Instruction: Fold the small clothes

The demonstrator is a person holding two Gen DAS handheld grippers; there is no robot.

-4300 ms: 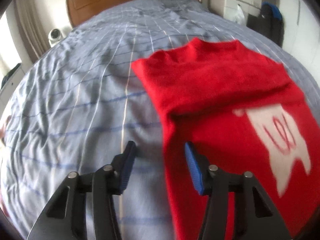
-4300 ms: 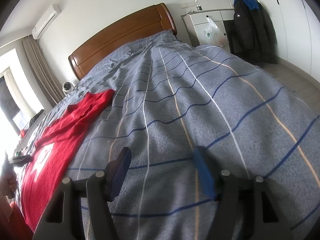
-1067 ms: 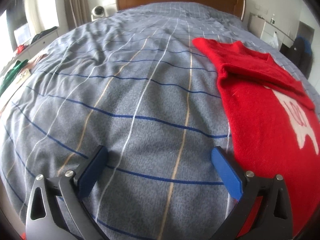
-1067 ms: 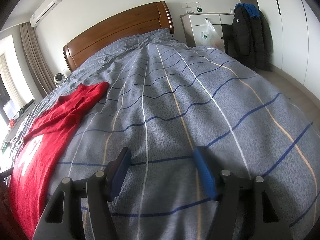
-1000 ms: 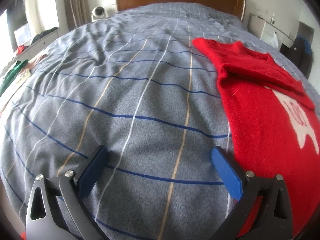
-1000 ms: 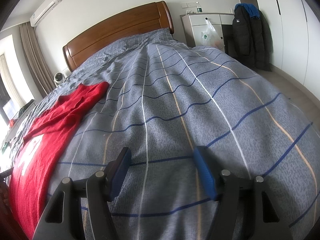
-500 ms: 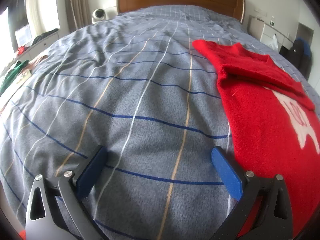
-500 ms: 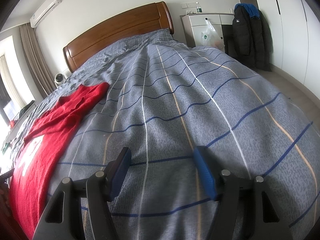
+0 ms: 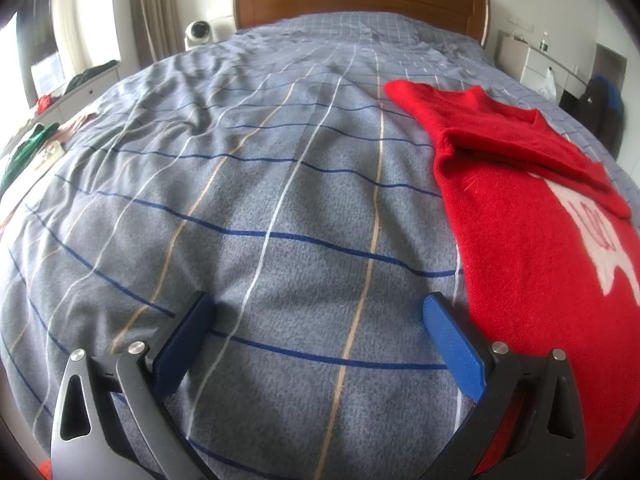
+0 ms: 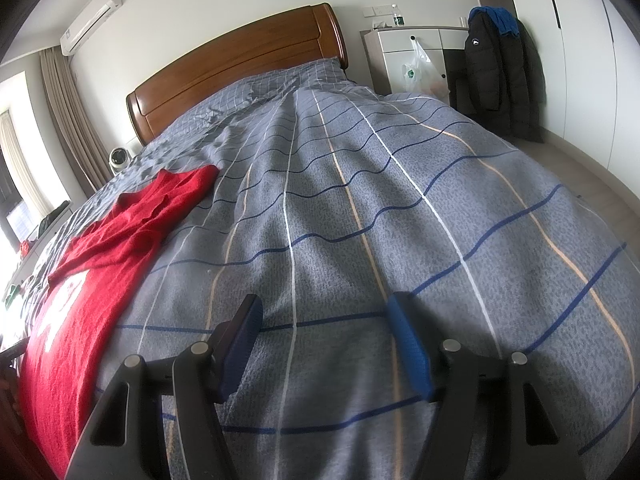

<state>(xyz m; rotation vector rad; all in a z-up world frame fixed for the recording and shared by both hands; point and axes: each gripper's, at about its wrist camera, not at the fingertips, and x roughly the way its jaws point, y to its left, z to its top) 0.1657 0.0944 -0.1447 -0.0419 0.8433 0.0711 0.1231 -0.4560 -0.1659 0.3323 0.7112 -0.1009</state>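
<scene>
A red sweater (image 9: 528,216) with a white motif lies flat on the grey striped bedspread (image 9: 280,184), its sleeves folded across the chest. My left gripper (image 9: 318,308) is wide open and empty, low over the bedspread just left of the sweater's edge. The sweater also shows at the left of the right wrist view (image 10: 104,264). My right gripper (image 10: 324,312) is open and empty over bare bedspread (image 10: 400,208), well to the right of the sweater.
A wooden headboard (image 9: 360,0) stands at the far end. A small white fan (image 9: 198,32) and a cluttered shelf (image 9: 36,136) are on the left side. A white cabinet (image 10: 412,52) and a hanging black jacket (image 10: 496,68) stand right of the bed.
Compared with about four seconds ago, my left gripper has pulled back off the sweater's edge, moved left and opened wider. In the last second almost nothing has moved.
</scene>
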